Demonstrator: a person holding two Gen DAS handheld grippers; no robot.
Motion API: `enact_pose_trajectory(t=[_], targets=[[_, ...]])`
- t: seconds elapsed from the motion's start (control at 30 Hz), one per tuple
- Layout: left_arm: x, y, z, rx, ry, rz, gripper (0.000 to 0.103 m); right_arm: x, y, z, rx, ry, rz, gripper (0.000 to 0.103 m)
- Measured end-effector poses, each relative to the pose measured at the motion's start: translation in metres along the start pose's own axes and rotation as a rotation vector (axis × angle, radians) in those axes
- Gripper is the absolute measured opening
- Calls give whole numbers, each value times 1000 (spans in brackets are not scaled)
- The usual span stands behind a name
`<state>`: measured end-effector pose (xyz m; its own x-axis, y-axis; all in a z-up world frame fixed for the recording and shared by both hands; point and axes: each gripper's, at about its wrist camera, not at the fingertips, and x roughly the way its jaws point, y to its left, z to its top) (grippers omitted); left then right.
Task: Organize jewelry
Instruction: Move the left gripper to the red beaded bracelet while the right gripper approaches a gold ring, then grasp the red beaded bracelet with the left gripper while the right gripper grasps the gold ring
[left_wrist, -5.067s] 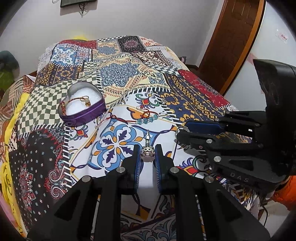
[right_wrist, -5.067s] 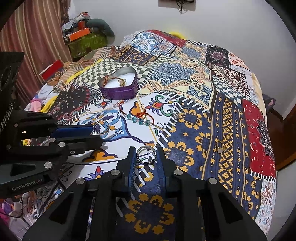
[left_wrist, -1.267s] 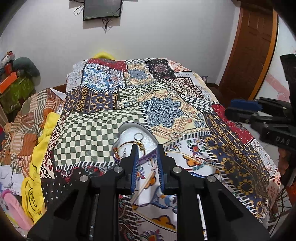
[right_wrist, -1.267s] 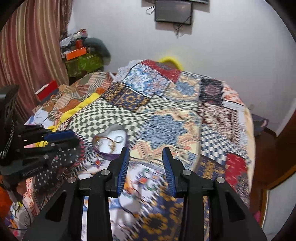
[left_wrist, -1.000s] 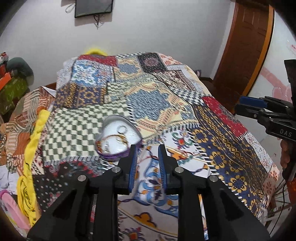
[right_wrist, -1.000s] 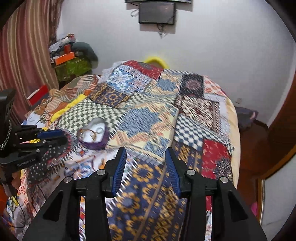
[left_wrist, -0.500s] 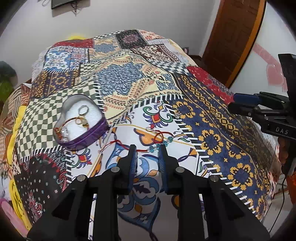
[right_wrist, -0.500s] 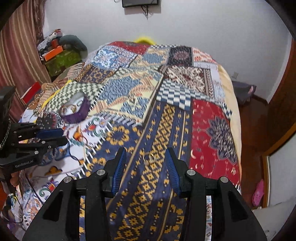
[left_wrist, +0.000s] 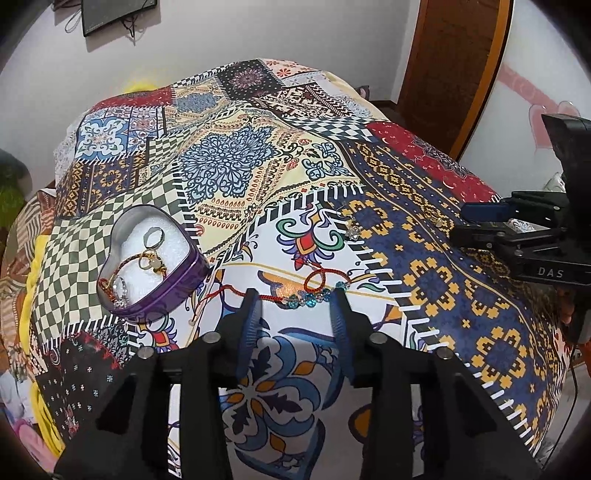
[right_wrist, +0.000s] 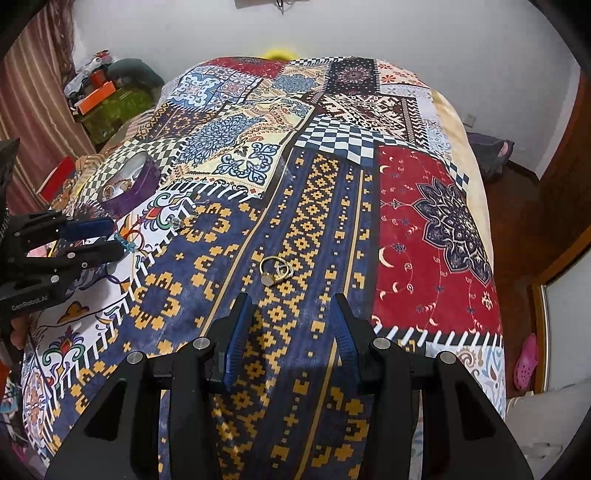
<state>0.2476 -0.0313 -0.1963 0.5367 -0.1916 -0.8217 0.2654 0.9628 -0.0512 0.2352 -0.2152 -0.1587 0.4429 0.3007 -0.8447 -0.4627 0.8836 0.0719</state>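
Note:
A purple heart-shaped tin (left_wrist: 173, 291) with a white lining sits on the patchwork bedspread and holds a ring, a red cord bracelet and a silver piece. My left gripper (left_wrist: 294, 295) is open and empty, with a red cord bracelet with teal beads (left_wrist: 314, 293) lying between its fingertips. My right gripper (right_wrist: 291, 300) is open and empty, just short of gold rings (right_wrist: 275, 272) on the blue and gold patch. A small sparkly piece (left_wrist: 351, 232) lies beyond the bracelet. The tin (right_wrist: 142, 184) also shows far left in the right wrist view.
The patchwork bedspread (right_wrist: 424, 206) covers the whole bed. A wooden door (left_wrist: 450, 66) stands to the right of the bed. Clutter and boxes (right_wrist: 107, 99) sit to the left of the bed by a striped curtain. A pink shoe (right_wrist: 526, 356) lies on the floor.
Both grippers came down closer to the bedspread. The left gripper's fingers opened wider around the beaded bracelet. The right gripper moved nearer the gold rings.

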Motion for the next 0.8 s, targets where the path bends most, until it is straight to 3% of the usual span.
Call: enact_pose_trajectory(t=[0.3, 0.43, 0.8], targets=[[7, -1, 1, 4, -6, -30, 42, 14, 5, 10, -5, -2, 20, 40], [7, -4, 0, 18, -13, -49, 22, 16, 3, 11, 11, -6, 33, 40], [6, -4, -3, 5, -37, -51, 19, 17, 3, 11, 18, -13, 20, 16]])
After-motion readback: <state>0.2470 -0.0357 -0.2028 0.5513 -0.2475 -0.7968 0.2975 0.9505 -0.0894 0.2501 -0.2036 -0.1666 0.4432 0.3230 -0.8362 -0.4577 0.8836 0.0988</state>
